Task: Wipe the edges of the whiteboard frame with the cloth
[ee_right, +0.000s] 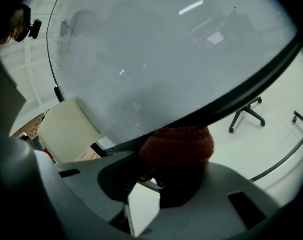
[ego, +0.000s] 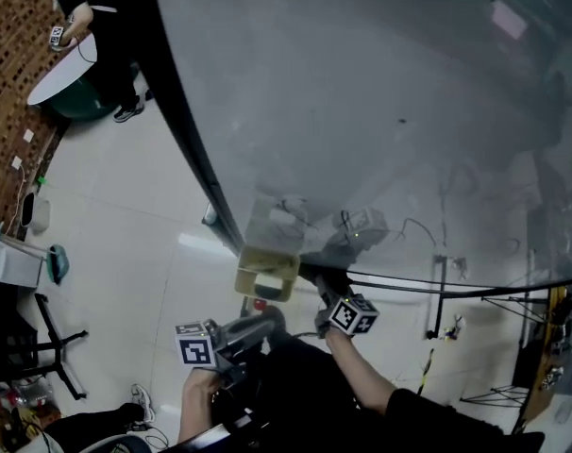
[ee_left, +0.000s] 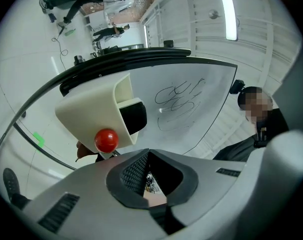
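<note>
We find the right gripper [ee_right: 164, 184] clamped on the reddish-brown knitted cloth [ee_right: 176, 144], which it presses against the dark frame [ee_right: 241, 91] along the bottom edge of the whiteboard [ego: 361, 111], just beside the cream tray [ego: 267, 272] at the lower corner. The left gripper [ee_left: 149, 176] hangs below that tray with its jaws slightly apart and nothing between them. We judge wiping to be under way. No view shows which stretches are clean, so the long side edge and the rest of the bottom edge count as outstanding.
</note>
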A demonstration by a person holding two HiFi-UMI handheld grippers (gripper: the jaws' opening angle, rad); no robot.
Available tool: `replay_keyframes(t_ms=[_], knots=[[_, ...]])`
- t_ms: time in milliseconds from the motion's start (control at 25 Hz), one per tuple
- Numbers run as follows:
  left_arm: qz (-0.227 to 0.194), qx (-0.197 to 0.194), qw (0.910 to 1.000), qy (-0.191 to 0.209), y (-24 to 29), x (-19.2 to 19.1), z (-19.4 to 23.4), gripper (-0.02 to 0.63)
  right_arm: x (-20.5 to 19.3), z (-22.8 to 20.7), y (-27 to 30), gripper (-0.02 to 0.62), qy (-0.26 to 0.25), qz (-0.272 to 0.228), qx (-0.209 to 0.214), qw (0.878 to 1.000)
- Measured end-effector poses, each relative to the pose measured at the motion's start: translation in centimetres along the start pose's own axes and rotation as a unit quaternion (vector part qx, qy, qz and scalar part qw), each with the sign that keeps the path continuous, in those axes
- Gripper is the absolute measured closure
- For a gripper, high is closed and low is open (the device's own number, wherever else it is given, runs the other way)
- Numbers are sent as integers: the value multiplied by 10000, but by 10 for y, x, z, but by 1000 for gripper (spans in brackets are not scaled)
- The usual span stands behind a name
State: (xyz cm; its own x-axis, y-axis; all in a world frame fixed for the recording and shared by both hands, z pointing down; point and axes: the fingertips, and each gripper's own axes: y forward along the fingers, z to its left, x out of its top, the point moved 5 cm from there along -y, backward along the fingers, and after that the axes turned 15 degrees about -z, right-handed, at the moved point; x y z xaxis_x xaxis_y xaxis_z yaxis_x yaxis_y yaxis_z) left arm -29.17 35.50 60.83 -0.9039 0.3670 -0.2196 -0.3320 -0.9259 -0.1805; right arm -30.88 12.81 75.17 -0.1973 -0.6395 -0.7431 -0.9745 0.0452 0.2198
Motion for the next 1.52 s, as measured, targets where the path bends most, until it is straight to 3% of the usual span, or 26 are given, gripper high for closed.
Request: replay_keyframes(t_ms=[440,800,1200,1360,1520], knots=[[570,-290,9976,-250,-7,26,5,609,-13,17,13,499,-38,-275,-131,9995],[1531,-532,9863,-298,-26,67,-1,609,-22,23,12,500,162,-1009,-891,9908],[2019,-516,9774,-368,-60,100,5,609,-46,45,25,499,278,-1590,-939,9824],[2097,-450,9762,-310,-74,118,6,609,-55,62,33,499,625,-2048,-882,9728],[2114,-391,9761,-308,-89,130,7,609,-62,64,33,499,1172,-2601,-879,9544]])
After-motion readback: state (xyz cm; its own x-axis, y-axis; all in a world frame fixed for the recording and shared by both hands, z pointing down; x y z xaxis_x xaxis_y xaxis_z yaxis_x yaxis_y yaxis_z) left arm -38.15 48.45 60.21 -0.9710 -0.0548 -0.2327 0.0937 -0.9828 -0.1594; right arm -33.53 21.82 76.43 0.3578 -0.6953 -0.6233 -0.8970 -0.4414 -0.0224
